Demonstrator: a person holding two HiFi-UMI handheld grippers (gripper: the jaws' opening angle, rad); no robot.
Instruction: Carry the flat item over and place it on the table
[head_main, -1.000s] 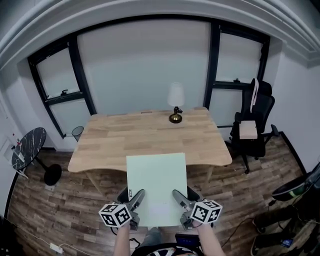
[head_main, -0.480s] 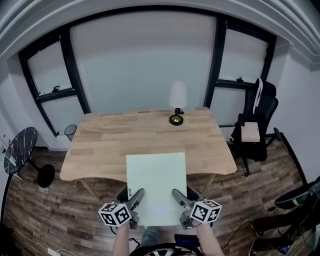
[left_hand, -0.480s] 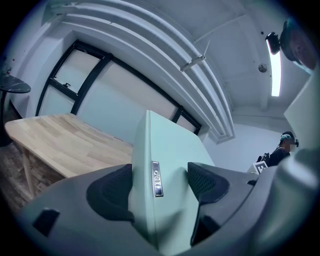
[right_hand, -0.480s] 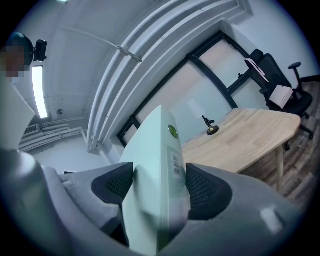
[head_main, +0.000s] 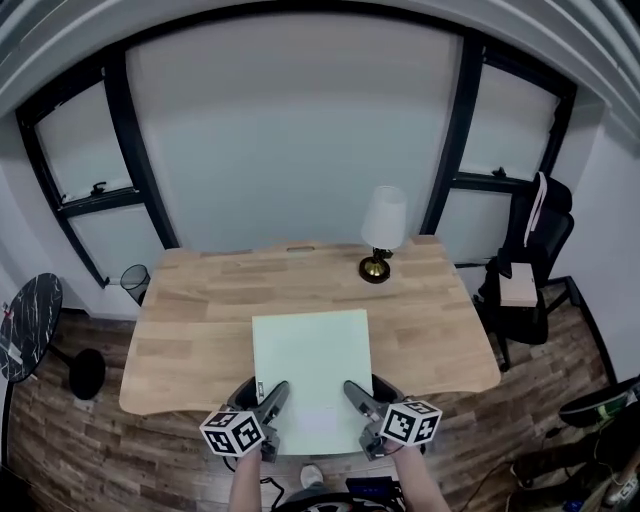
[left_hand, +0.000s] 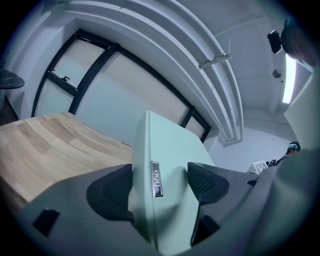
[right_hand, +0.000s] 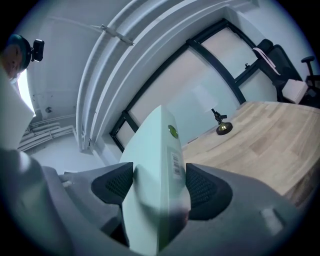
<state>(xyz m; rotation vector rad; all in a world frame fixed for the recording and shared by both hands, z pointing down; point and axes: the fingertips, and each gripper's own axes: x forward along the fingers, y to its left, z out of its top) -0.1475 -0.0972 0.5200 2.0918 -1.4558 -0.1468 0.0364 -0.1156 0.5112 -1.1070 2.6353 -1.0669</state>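
Note:
A pale green flat item (head_main: 312, 362) is held level in front of me, its far half over the near part of the wooden table (head_main: 200, 310). My left gripper (head_main: 270, 400) is shut on its near-left edge and my right gripper (head_main: 358, 398) is shut on its near-right edge. In the left gripper view the flat item (left_hand: 165, 150) stands edge-on between the black pads of the left gripper (left_hand: 160, 187), above the table (left_hand: 50, 145). The right gripper view shows the same item (right_hand: 155, 150) clamped by the right gripper (right_hand: 159, 187), a barcode label on its edge.
A small lamp (head_main: 382, 225) with a white shade and brass base stands at the table's back right, also the lamp (right_hand: 220, 125) in the right gripper view. A black office chair (head_main: 535, 260) is to the right, a round dark side table (head_main: 25, 325) and a bin (head_main: 135, 280) to the left.
The table has come closer and lower in the head view; the flat item, earlier before its front edge, now reaches over it. Both grippers keep the same hold.

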